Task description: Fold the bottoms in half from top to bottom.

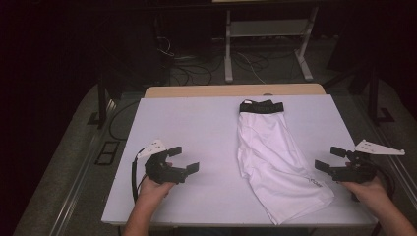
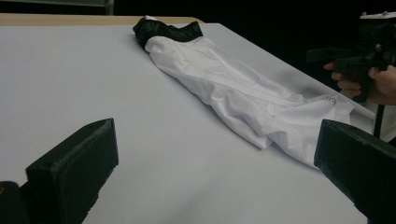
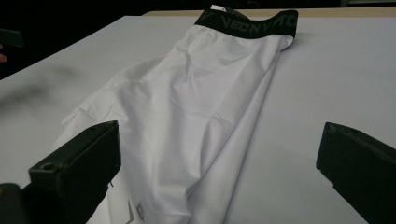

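Note:
White shorts [image 1: 272, 155] with a black waistband [image 1: 261, 106] lie folded lengthwise on the white table [image 1: 196, 132], waistband toward the far edge. My left gripper [image 1: 184, 160] hovers open over bare table to the left of the shorts, nothing between its jaws. My right gripper [image 1: 328, 158] is open just right of the shorts' lower leg. In the left gripper view the shorts [image 2: 243, 93] stretch across ahead, with the other gripper [image 2: 355, 56] beyond. In the right gripper view the shorts [image 3: 187, 107] lie ahead, waistband [image 3: 247, 23] at the far end.
A wooden strip [image 1: 231, 90] shows past the table's far edge. Beyond it, a white metal stand [image 1: 265, 44] and loose cables [image 1: 196, 69] sit on the dark floor. Black frame legs [image 1: 102, 98] stand at the table's left and right.

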The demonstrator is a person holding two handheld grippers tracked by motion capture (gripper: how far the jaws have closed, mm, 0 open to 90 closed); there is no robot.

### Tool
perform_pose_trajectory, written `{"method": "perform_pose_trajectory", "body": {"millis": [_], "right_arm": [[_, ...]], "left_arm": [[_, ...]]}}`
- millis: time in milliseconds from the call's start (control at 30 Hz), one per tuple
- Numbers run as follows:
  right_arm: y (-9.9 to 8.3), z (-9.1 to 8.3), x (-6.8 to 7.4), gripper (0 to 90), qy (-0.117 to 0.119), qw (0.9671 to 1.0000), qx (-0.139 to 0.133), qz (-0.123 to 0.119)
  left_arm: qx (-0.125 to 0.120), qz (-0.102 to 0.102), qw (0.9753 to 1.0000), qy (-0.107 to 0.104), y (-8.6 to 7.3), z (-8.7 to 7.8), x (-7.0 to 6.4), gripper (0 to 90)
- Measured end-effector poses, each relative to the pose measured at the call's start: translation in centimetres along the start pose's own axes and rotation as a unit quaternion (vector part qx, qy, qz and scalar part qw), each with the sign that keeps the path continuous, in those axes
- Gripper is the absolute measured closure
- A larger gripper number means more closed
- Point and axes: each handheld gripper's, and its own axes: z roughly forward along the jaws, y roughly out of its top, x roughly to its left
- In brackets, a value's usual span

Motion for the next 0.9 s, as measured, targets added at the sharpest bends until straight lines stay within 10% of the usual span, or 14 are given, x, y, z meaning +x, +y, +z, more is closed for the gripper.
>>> {"method": "perform_pose_trajectory", "body": {"millis": [900], "right_arm": [[5.7, 7.3, -2.4, 3.5, -0.005, 0.9999, 0.013, -0.008]], "left_arm": [[0.022, -0.006, 0.9997, 0.003, 4.6, 7.5, 0.9, 0.0]]}}
